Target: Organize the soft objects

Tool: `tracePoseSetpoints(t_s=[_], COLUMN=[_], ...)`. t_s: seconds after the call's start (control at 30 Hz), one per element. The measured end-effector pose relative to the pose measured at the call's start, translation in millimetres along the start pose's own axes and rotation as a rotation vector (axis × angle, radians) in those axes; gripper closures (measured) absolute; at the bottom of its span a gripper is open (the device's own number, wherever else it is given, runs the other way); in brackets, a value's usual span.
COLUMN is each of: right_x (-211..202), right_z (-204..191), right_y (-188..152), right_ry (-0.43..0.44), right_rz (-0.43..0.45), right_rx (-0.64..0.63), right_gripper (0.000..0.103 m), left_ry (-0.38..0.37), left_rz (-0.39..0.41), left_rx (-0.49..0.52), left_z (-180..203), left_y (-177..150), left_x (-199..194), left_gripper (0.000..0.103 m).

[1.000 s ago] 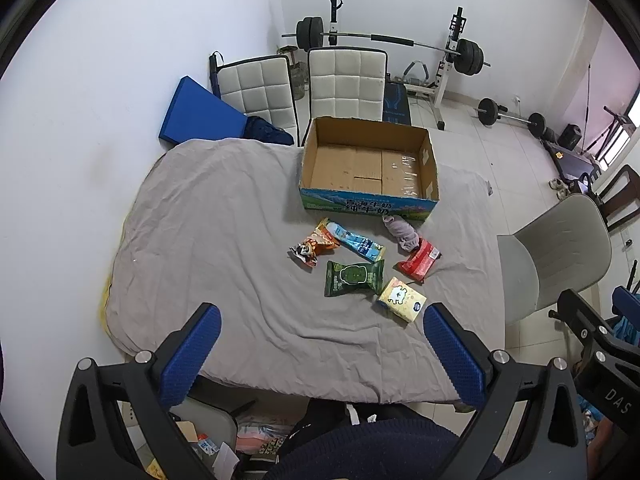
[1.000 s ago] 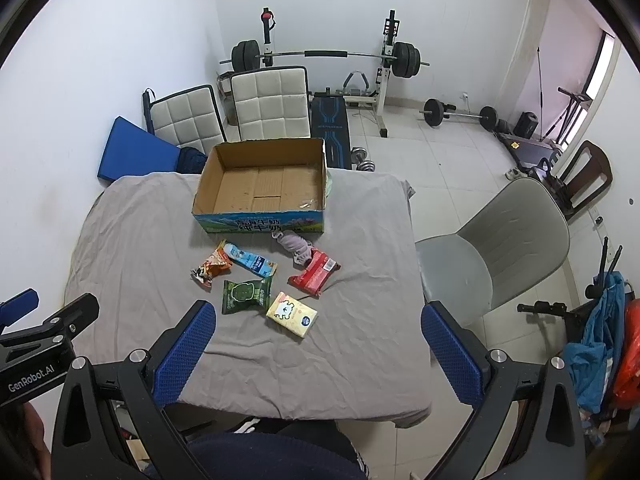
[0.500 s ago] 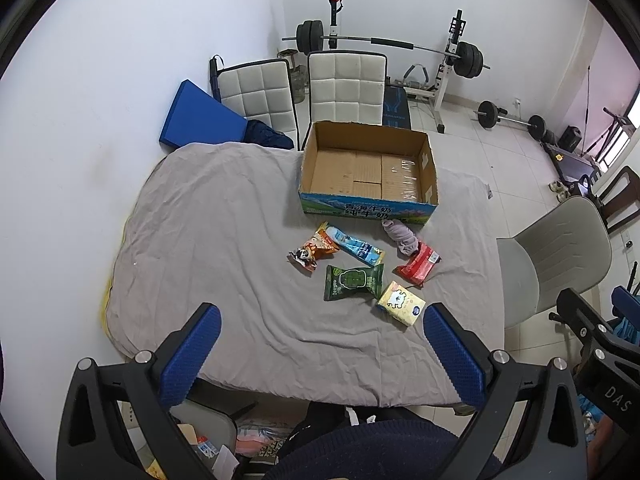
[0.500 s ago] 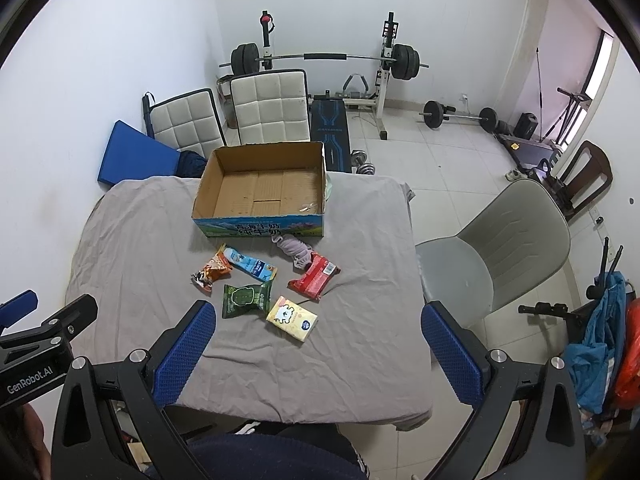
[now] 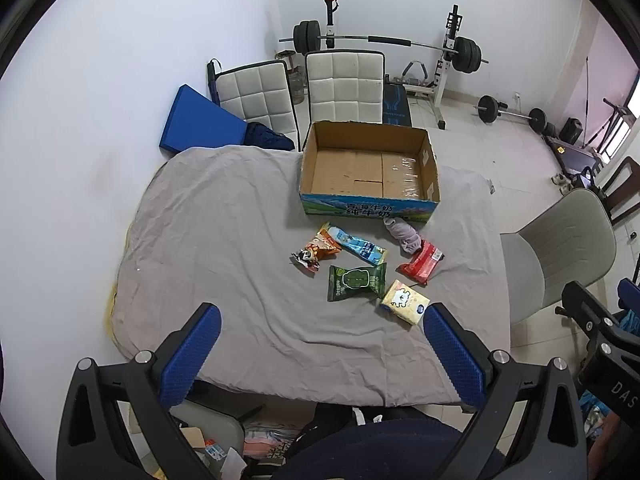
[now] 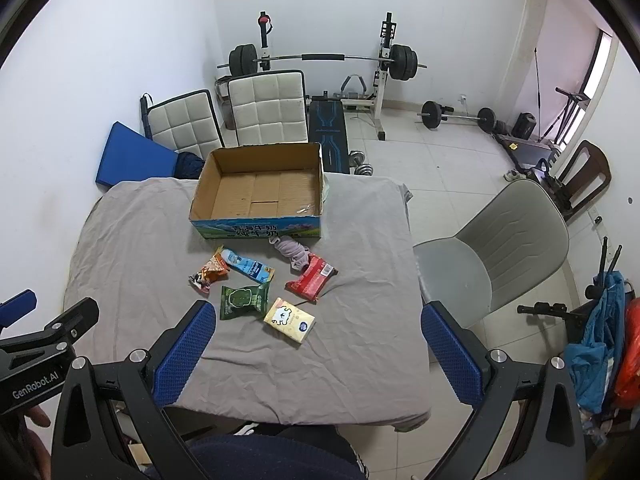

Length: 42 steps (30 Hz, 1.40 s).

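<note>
Nothing is packed yet: the left gripper [image 5: 320, 344] and right gripper [image 6: 316, 340] both hang spread wide and empty, well short of the six soft items [image 5: 364, 264] lying just in front of the empty cardboard box [image 5: 368, 204], so reaching one comes next

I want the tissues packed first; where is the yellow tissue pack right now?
In both wrist views the yellow tissue pack lies on the grey cloth nearest the person, just right of the green packet and below the red packet.
</note>
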State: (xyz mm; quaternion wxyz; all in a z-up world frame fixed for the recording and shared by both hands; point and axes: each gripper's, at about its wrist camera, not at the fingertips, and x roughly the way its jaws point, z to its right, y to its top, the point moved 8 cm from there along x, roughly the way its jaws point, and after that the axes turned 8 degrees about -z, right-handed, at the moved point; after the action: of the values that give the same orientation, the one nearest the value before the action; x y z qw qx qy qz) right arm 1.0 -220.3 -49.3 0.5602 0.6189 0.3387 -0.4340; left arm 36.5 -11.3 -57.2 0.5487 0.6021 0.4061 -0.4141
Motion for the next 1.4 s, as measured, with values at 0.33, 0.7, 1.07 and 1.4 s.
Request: tracePoseSetpoints(t_s=[0.33,0.7,1.07,1.4], right_x=[0.0,2.0,1.4,16.9], right_z=[1.0,4.0,4.4,5.5], right_y=[0.7,1.6,0.0,-0.8], right_ry=[0.002,0.0,0.005,0.019], right_rz=[-0.001,0.001,0.0,-0.04], right_rx=[0.0,-0.002,-0.009,-0.014], right_gripper=[0.0,0.0,0.0,0.0], left_ry=[-0.007,-0.012,-0.031,-0.054], left_rz=[0.002,0.007,0.012,-0.013], left_rx=[-0.005,-0.004,-0.001,-0.023], left_z=[-0.5,0.8,7.9,5.6], left_y=[1.5,1.2,-4.1,-4.5], left_x=[0.2,0.2,1.8,12.9], left_gripper=[0.0,0.0,0.0,0.0])
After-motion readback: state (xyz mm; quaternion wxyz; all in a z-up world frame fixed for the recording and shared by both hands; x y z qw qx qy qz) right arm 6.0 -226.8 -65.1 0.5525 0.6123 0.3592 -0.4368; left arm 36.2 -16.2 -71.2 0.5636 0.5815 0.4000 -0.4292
